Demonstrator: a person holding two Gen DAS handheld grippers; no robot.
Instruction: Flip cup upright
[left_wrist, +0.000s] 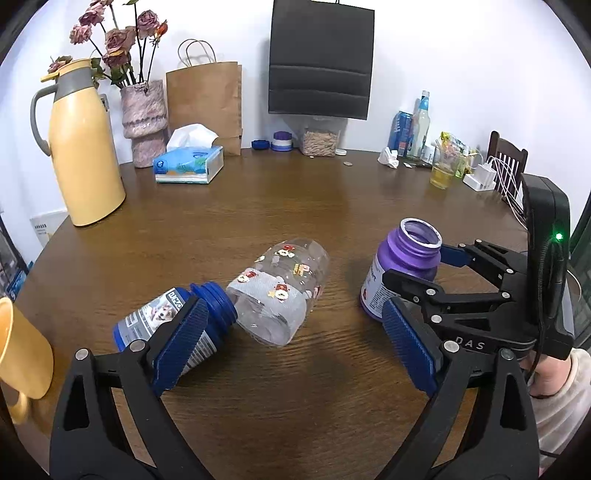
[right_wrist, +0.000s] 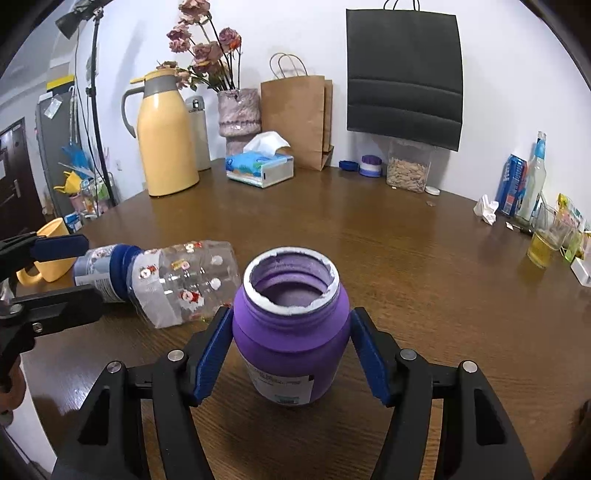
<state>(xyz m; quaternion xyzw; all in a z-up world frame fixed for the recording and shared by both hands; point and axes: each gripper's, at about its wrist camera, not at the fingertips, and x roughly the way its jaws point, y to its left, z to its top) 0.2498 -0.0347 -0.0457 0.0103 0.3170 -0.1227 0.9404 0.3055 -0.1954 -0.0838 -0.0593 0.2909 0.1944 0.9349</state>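
A clear plastic cup (left_wrist: 284, 288) (right_wrist: 184, 280) with small cartoon stickers lies on its side on the brown table (left_wrist: 258, 206). Its mouth points toward me in the left wrist view. A blue bottle (left_wrist: 173, 321) (right_wrist: 103, 269) also lies on its side, its neck against the cup. My left gripper (left_wrist: 293, 306) (right_wrist: 70, 273) is open wide, one pad over the blue bottle, the cup just ahead between the fingertips. A purple bottle (right_wrist: 291, 328) (left_wrist: 399, 273) stands upright, mouth open, with my right gripper (right_wrist: 291, 325) closed against its shoulders.
A yellow mug (left_wrist: 22, 350) (right_wrist: 55, 254) sits at the table's left edge. At the back stand a yellow thermos (left_wrist: 85, 147), a flower vase (left_wrist: 144, 122), a tissue box (left_wrist: 190, 164), paper bags and jars. Drinks, a glass (left_wrist: 443, 170) and charger cables crowd the right.
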